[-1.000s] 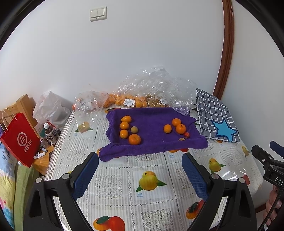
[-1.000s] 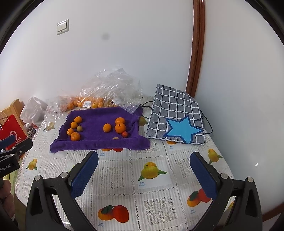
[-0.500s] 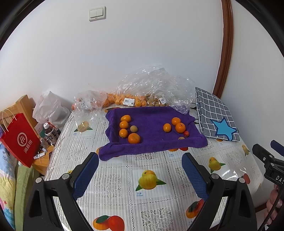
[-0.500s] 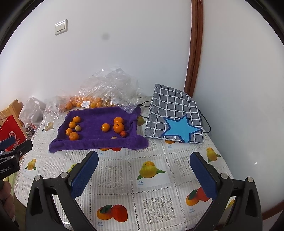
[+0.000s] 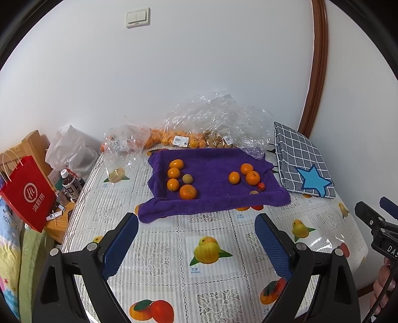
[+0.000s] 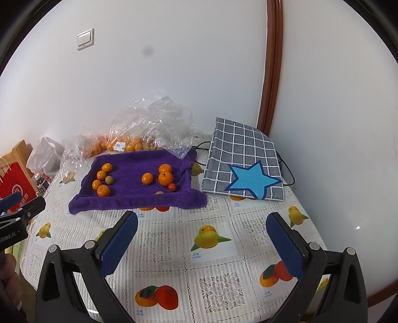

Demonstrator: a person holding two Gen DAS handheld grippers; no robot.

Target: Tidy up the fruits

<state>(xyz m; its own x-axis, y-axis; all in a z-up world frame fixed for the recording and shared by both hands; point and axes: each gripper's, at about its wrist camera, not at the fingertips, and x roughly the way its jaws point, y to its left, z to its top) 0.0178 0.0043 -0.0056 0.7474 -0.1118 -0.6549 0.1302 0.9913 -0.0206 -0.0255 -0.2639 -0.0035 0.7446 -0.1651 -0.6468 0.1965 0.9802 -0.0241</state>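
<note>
My left hand-held gripper (image 5: 196,232): spread wide, holding nothing.
My right hand-held gripper (image 6: 202,232): spread wide, holding nothing.
Fruits (image 5: 187,191): ahead of both, on the purple towel (image 5: 211,198) over the surface (image 5: 211,285).

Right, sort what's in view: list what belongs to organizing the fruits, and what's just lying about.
For the job:
- loose oranges on the purple towel
- small red fruit
- bagged fruit behind the towel
- left tool, right tool, both open and empty

Lying about:
- checked cloth with blue star
- red paper bag
- bottle
- wall switch
</note>
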